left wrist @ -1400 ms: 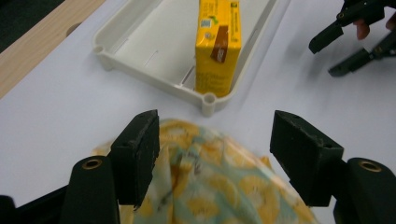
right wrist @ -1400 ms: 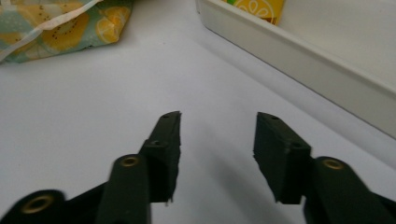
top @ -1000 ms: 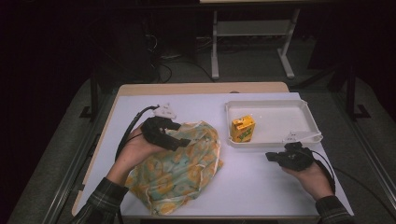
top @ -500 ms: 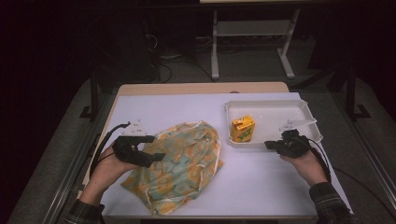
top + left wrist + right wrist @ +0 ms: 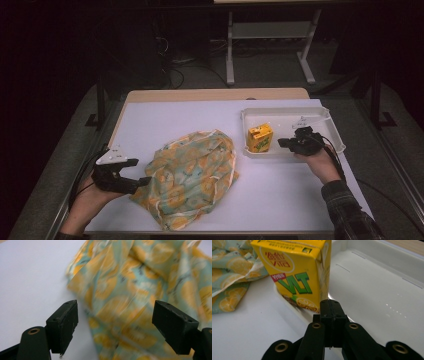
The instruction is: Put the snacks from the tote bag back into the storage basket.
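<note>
the patterned cloth (image 5: 192, 177), teal with yellow lemon prints, is lying crumpled on the white worktop (image 5: 280, 195), a little toward seven o'clock of its centre. the left tool (image 5: 142, 175) is sitting at the cloth's nine o'clock edge, low over the worktop, with its jaws standing wide apart and having just been opening. in the left gripper view the cloth (image 5: 140, 292) is spreading between and beyond the two black pads (image 5: 63, 327), though the picture is blurred there, so i cannot tell whether a pad is brushing the fabric; nothing appears to be pinched.

the right tool (image 5: 281, 143) is clenched, its pads pressed flat together on nothing, as the right gripper view is showing (image 5: 331, 312). it is pointing toward nine o'clock, just beside the yellow juice carton (image 5: 260, 138), which is standing upright at the nine o'clock end of the white tray (image 5: 320, 116). the tray is resting at the worktop's two o'clock corner, well apart from the left tool and near the cloth's three o'clock edge.
</note>
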The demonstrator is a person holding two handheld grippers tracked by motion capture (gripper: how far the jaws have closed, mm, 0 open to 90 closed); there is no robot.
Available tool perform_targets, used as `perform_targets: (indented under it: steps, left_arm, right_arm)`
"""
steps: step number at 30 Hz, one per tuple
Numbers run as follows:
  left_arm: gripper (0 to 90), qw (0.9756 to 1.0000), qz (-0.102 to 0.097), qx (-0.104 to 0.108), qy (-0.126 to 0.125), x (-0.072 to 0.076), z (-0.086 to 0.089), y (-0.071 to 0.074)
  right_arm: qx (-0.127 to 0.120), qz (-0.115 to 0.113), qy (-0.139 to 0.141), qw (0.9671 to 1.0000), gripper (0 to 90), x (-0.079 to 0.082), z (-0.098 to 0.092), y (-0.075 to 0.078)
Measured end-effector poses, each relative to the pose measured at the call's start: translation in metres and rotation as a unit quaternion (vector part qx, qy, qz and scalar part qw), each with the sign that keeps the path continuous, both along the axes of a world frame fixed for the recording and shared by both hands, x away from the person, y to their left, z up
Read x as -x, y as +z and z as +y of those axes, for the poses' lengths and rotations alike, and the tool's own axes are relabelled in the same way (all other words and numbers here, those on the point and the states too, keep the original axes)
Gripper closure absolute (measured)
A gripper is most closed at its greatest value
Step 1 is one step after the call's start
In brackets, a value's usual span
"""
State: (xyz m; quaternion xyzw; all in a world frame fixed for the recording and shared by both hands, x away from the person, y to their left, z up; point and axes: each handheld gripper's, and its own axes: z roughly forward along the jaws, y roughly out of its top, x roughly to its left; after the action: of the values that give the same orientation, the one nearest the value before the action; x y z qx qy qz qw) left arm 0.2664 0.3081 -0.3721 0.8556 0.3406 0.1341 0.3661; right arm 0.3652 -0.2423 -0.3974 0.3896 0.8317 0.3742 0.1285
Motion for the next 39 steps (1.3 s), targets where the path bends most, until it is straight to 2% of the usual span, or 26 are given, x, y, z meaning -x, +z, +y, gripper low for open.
perform_targets:
  steps: [1, 2, 8, 9, 13, 19, 39]
  left_arm:
    - [20.1, 1.0, 0.003, 0.002, 0.005, 0.002, 0.004, -0.002]
    - [19.9, 1.0, 0.003, -0.001, 0.009, 0.003, 0.007, -0.004]
    - [19.9, 0.9993, 0.001, 0.009, 0.038, 0.013, 0.025, -0.015]
    - [19.9, 0.9992, -0.001, 0.005, 0.04, 0.014, 0.029, -0.017]
    - [19.0, 0.9983, 0.01, 0.001, 0.058, 0.015, 0.037, -0.025]
    - [18.6, 0.9979, 0.022, -0.005, 0.06, 0.014, 0.04, -0.031]
    - [18.6, 0.9975, 0.03, -0.011, 0.063, 0.008, 0.042, -0.039]
  right_arm:
    - [0.004, -0.001, 0.002, 1.0, 89.7, -0.003, 0.001, 0.0]
    - [-0.001, -0.005, 0.003, 1.0, 89.8, -0.008, 0.003, -0.001]
    - [-0.003, -0.003, 0.01, 0.9999, 89.8, -0.018, 0.007, -0.004]
    - [-0.002, -0.005, 0.015, 0.9999, 89.8, -0.019, 0.008, -0.005]
    - [0.008, -0.001, 0.03, 0.9995, 89.8, -0.02, 0.012, -0.009]
    - [0.007, 0.003, 0.034, 0.9994, 89.8, -0.019, 0.013, -0.009]
    - [0.022, 0.015, 0.055, 0.9981, 89.8, -0.008, 0.014, -0.006]
